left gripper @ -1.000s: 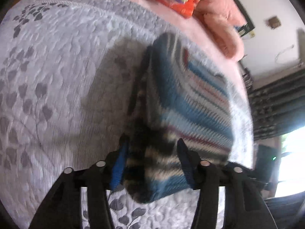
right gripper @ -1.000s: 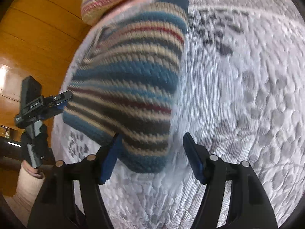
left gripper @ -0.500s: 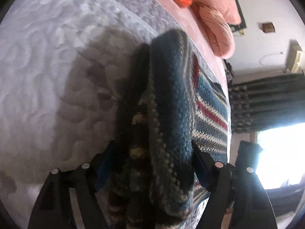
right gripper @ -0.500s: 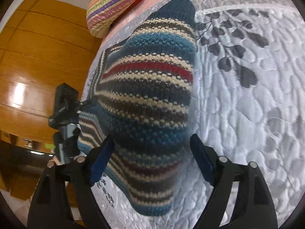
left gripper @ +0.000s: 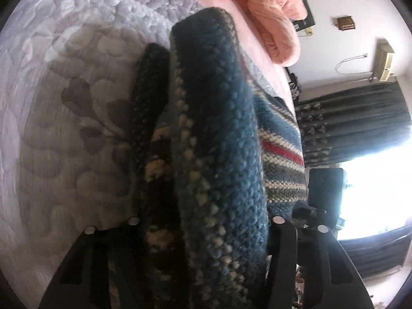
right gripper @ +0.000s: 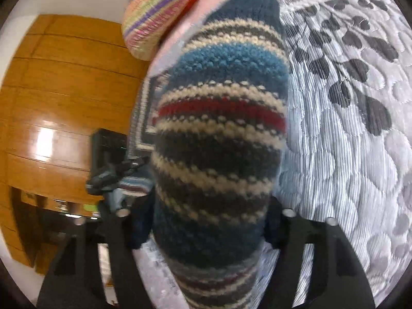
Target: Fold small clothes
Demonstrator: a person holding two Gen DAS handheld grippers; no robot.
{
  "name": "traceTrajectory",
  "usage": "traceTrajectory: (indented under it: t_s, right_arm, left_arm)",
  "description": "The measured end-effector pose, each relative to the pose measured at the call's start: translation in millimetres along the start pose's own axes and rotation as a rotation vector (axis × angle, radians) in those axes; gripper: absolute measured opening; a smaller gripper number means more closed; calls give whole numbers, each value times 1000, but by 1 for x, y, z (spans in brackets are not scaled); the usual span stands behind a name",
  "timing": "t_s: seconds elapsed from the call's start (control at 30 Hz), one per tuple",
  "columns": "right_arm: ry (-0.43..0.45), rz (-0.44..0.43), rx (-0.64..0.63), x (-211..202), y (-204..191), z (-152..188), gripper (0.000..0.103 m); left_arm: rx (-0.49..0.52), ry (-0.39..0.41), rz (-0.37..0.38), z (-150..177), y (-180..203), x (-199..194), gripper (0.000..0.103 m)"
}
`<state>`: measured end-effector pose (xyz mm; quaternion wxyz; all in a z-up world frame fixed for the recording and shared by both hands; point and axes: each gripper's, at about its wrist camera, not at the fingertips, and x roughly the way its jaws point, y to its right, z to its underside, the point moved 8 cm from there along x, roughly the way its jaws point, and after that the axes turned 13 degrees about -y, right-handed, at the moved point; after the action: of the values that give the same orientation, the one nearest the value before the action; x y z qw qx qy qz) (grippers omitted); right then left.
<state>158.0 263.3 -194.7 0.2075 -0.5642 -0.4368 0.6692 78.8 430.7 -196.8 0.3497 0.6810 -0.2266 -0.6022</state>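
Blue, cream, grey and red striped knitted wool garment [left gripper: 221, 154], bunched into thick folds, fills the centre of both wrist views. In the left wrist view, the left hand-held gripper [left gripper: 203, 221] has its two black fingers on either side of a folded edge of the garment, the knit packed between them and gripped; the fingertips themselves are hidden by the wool. The rest of the garment trails to the right and lies on the grey-white quilted bedspread with dark leaf print [left gripper: 64, 103]. In the right wrist view, the right hand-held gripper [right gripper: 206, 213] likewise has its fingers closed against both sides of a rounded fold of the same garment [right gripper: 221, 134], which rises in front of the camera above the bedspread [right gripper: 347, 128]. The left hand-held gripper [right gripper: 113, 175] appears here at the left, beside a lower corner of the knit. Background: a multicoloured striped cushion [right gripper: 157, 18] and a pink fleece blanket [left gripper: 275, 25] at the head of the bed, orange wooden wall panels [right gripper: 56, 97], and dark patterned curtains [left gripper: 355, 123] beside a bright window.
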Motion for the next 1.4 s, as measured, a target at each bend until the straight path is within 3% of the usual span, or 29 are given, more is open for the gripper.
traceTrajectory:
  t_s: [0.03,0.17,0.27,0.5,0.67,0.83,0.93,1.17,1.4]
  right_arm:
    - [9,-25,-5,-7,-5,3,58]
    - [26,9,-64,-37,-18,25,57]
    - [35,32,-91,-72,-22,57,57]
    - [46,58,-110,-111,-25,96,58]
    - [29,77,-78,-107,2,124,58]
    - [-8,162,10,-83,54,146,62]
    - [11,94,66,-77,69,153,65]
    - [30,146,87,-90,62,168,77]
    - [-12,214,64,-104,65,220,80]
  left_arm:
    - [-2,10,22,3,4,0,51]
    - [27,32,105,28,38,7,50]
    - [93,25,126,59,78,20,50]
    - [159,6,159,138,145,61,50]
    - [129,-2,138,176,147,94,50]
    - [41,-26,78,194,112,134,51]
    - [19,-13,113,197,105,140,52]
    - [23,-38,-22,188,133,147,59]
    - [145,-3,-267,228,169,128,61]
